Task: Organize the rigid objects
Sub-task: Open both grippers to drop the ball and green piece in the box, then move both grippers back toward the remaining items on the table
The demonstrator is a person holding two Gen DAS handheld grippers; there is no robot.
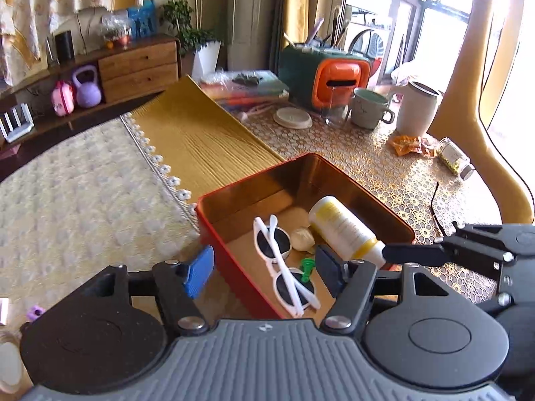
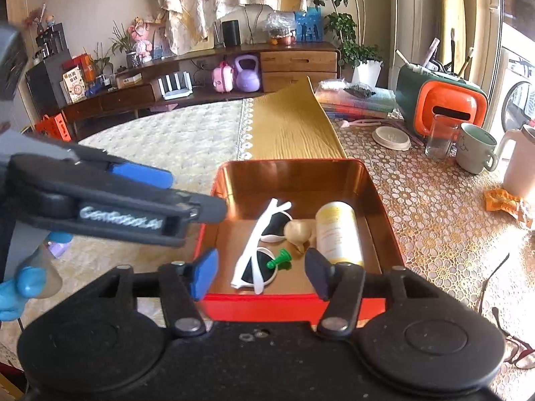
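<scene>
A red tin box (image 1: 234,267) (image 2: 260,310) with a coppery inside stands on the lace-covered table. White sunglasses (image 1: 272,244) (image 2: 249,257), a beige garlic-like lump (image 1: 302,239) (image 2: 297,230), a small green piece (image 1: 307,267) (image 2: 279,260) and a white-and-yellow bottle (image 1: 341,225) (image 2: 337,230) lie in it. My left gripper (image 1: 264,272) hangs open over the box's near-left wall, holding nothing. My right gripper (image 2: 260,272) is open above the near wall, also with nothing in it. Each wrist view shows the other gripper's fingers (image 1: 414,254) (image 2: 207,210) reaching in from the side.
A yellow runner (image 1: 200,140) lies behind the box. At the back right are books (image 2: 354,100), an orange-and-green organiser (image 2: 448,103), a round lid (image 2: 391,138), a glass (image 2: 438,140), a mug (image 2: 474,148), a white jug (image 1: 418,110), an orange wrapper (image 1: 411,143) and a toppled jar (image 1: 454,157). Spectacles (image 2: 515,351) lie near right.
</scene>
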